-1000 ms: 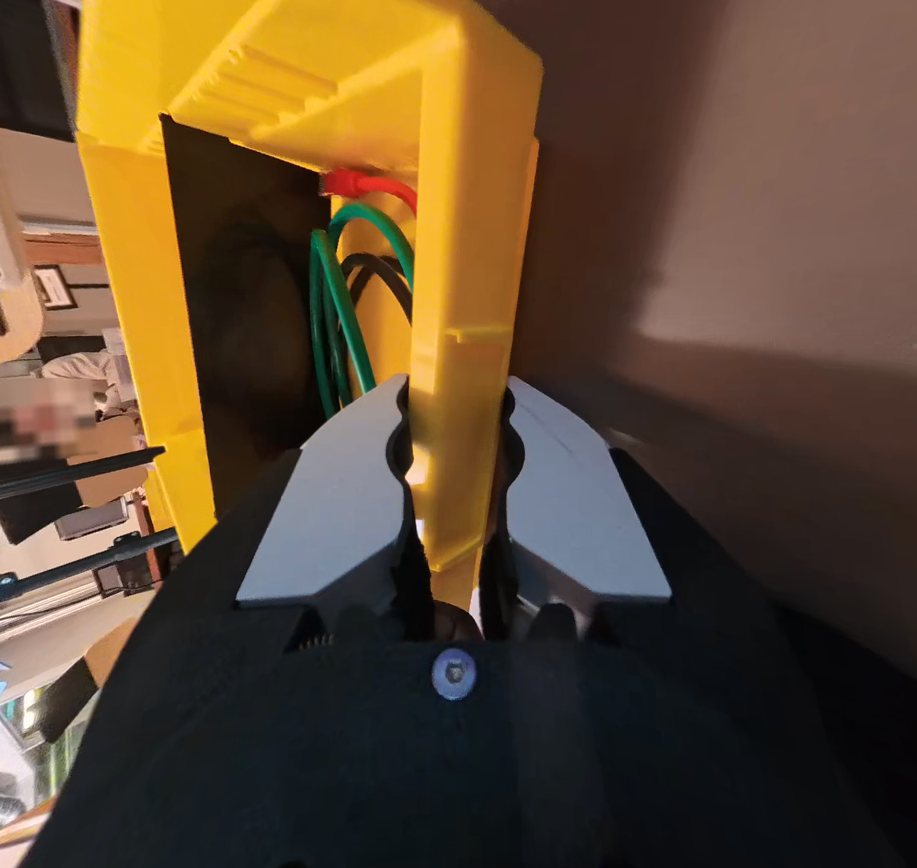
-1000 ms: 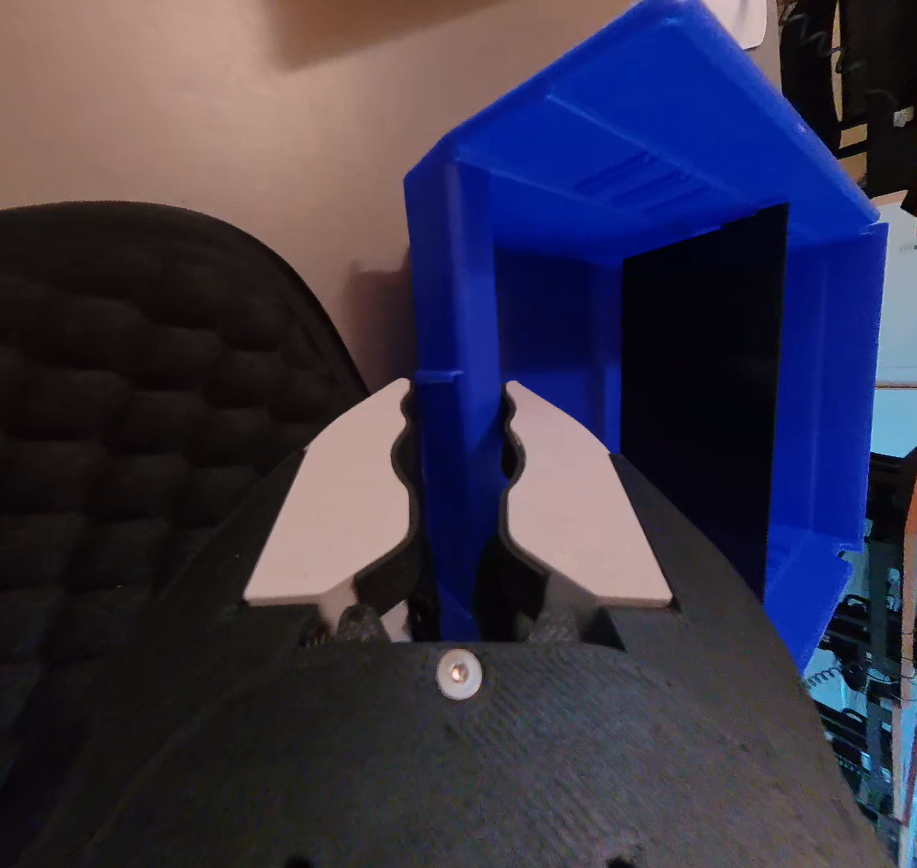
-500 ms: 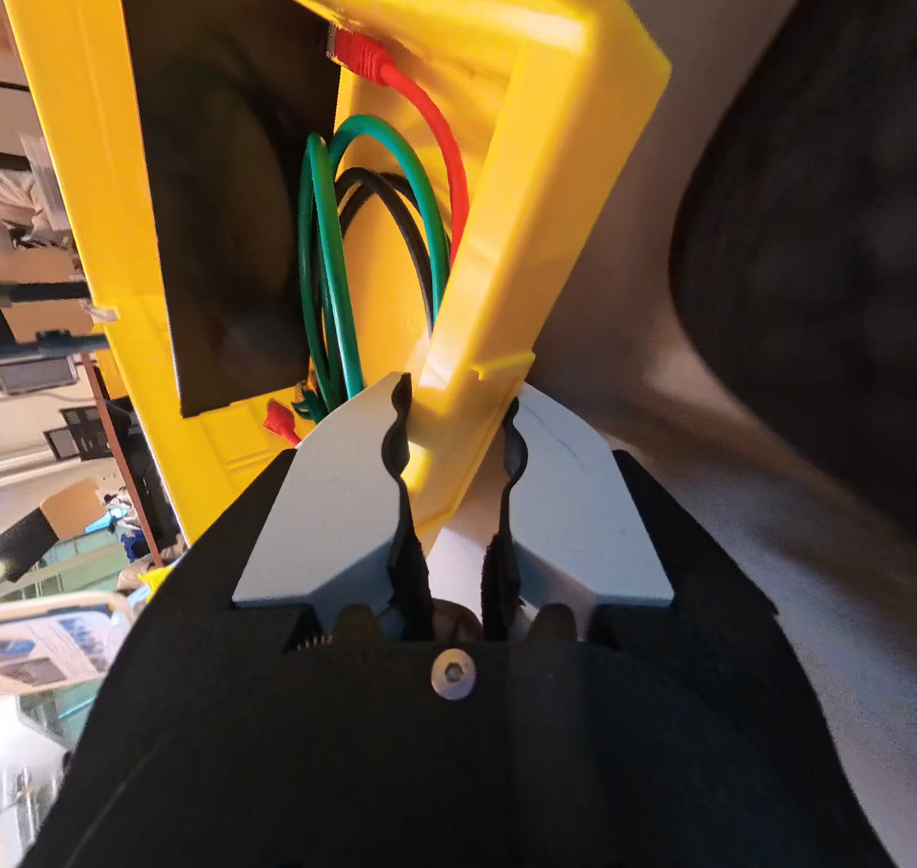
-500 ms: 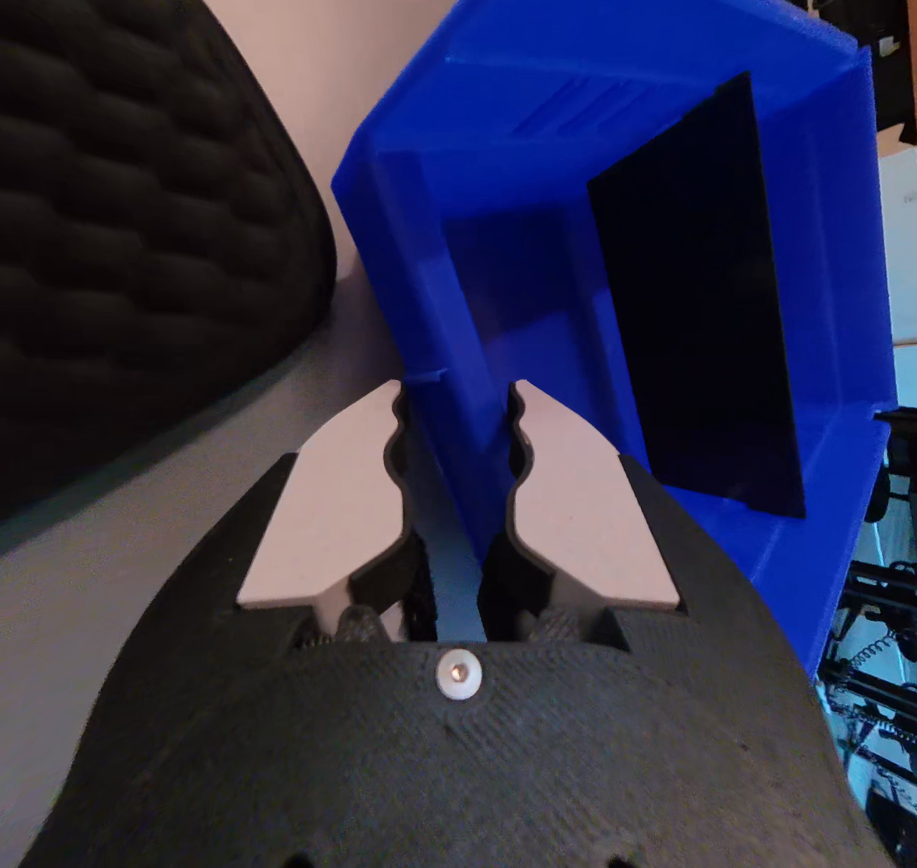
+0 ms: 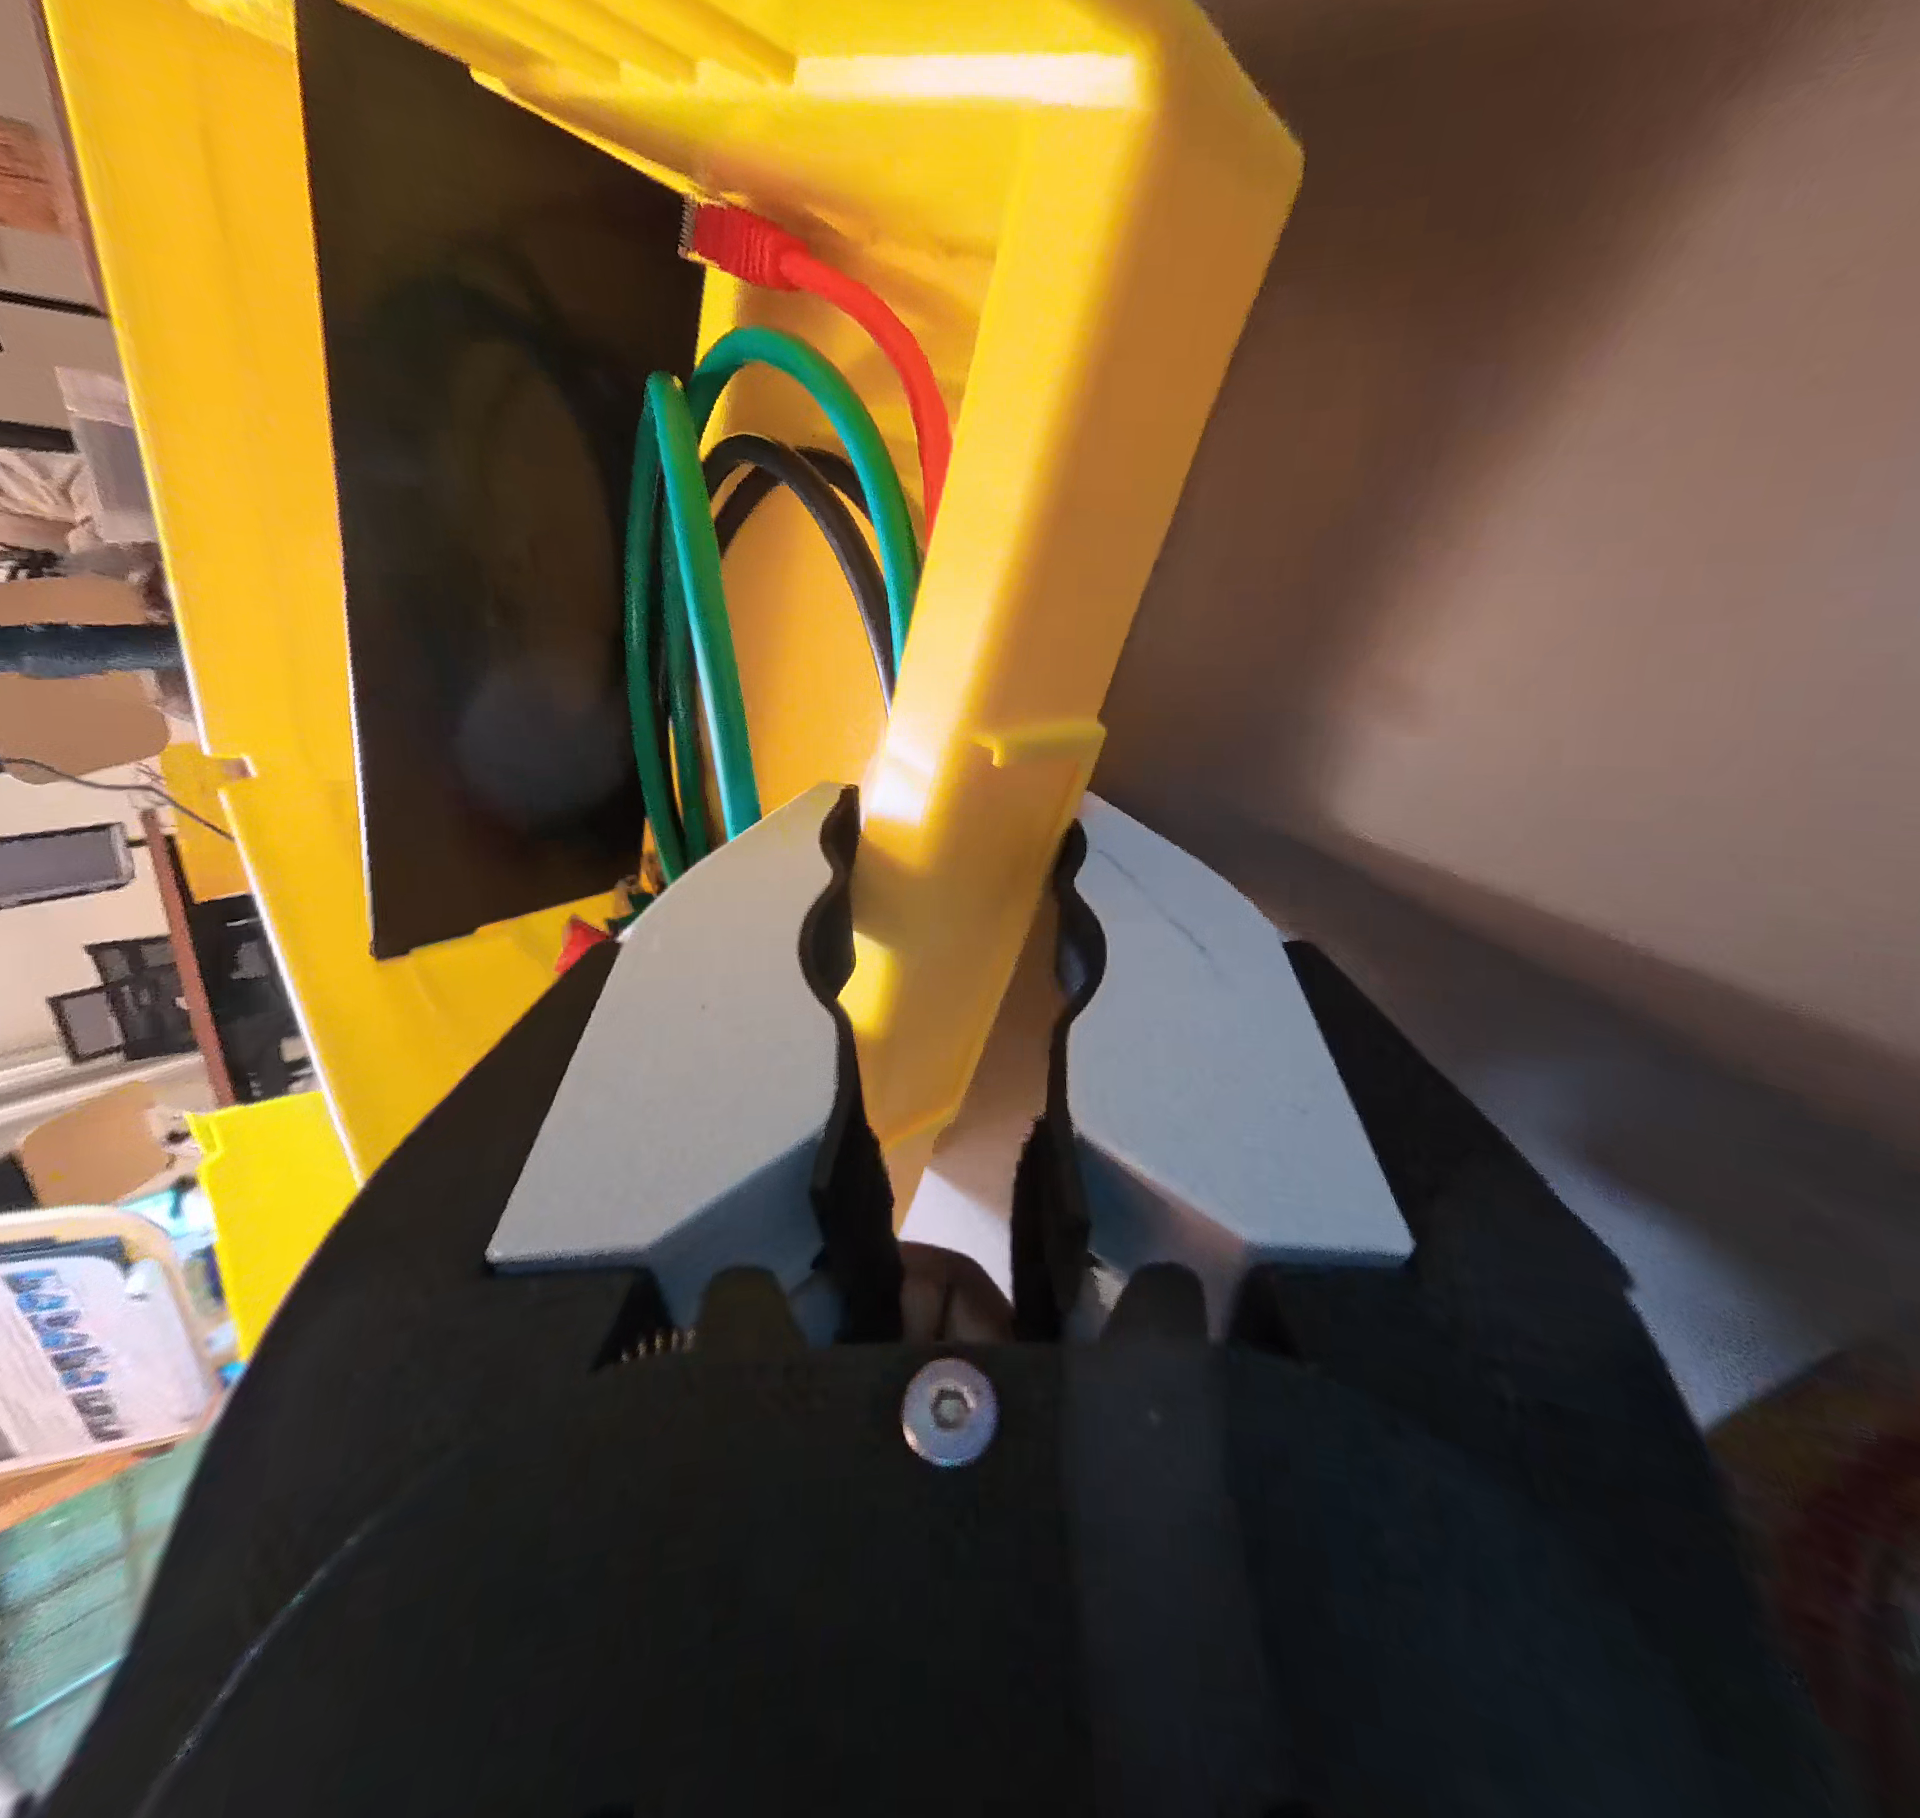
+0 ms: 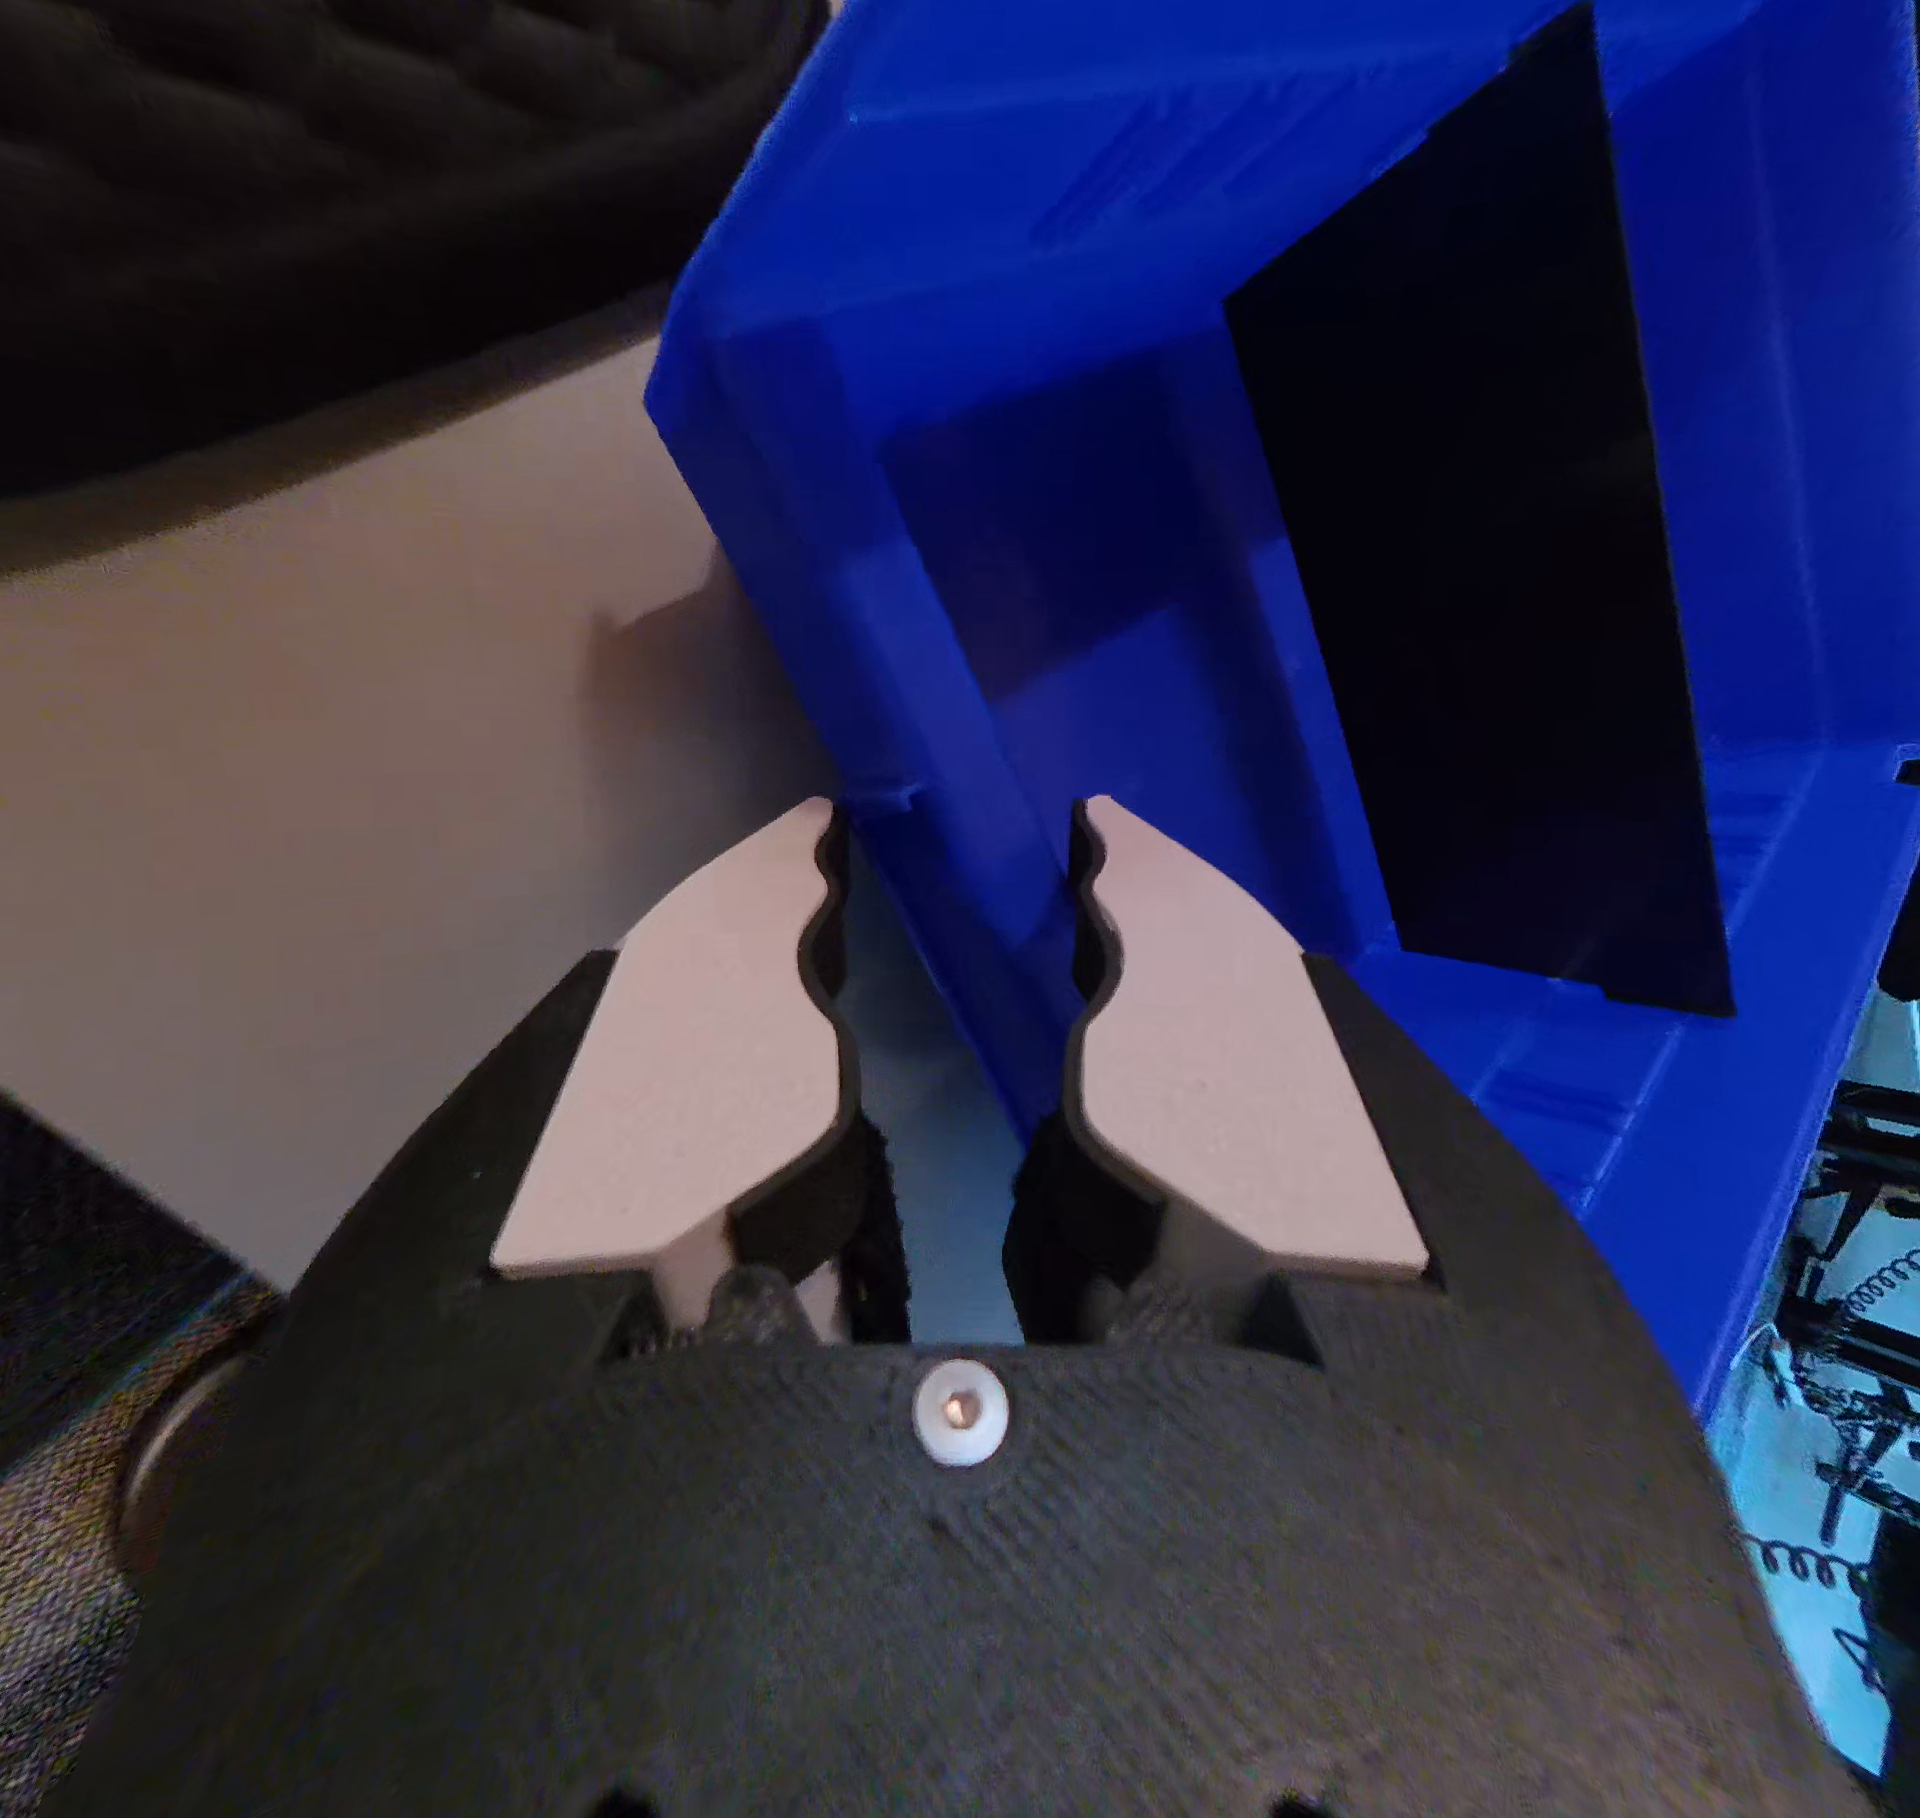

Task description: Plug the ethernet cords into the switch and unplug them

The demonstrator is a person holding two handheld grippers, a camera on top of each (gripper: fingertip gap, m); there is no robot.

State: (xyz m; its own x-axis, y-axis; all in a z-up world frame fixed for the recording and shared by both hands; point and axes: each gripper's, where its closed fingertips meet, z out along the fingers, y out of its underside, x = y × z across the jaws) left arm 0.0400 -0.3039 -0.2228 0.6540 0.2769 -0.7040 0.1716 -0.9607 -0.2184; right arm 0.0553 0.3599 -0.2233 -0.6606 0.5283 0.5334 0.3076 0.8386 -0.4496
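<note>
Your left gripper (image 5: pixel 956 812) clamps the yellow bin (image 5: pixel 1039 521) wall. The ethernet cords (image 5: pixel 686 573) lie at 11 o'clock inside, long axis running 12 to 6. Your right gripper (image 6: pixel 956 812) clamps the blue bin (image 6: pixel 1143 210) wall; no switch shows.

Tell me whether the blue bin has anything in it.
Empty as far as shown: the blue bin shows only a black divider panel inside; no cords visible.
</note>
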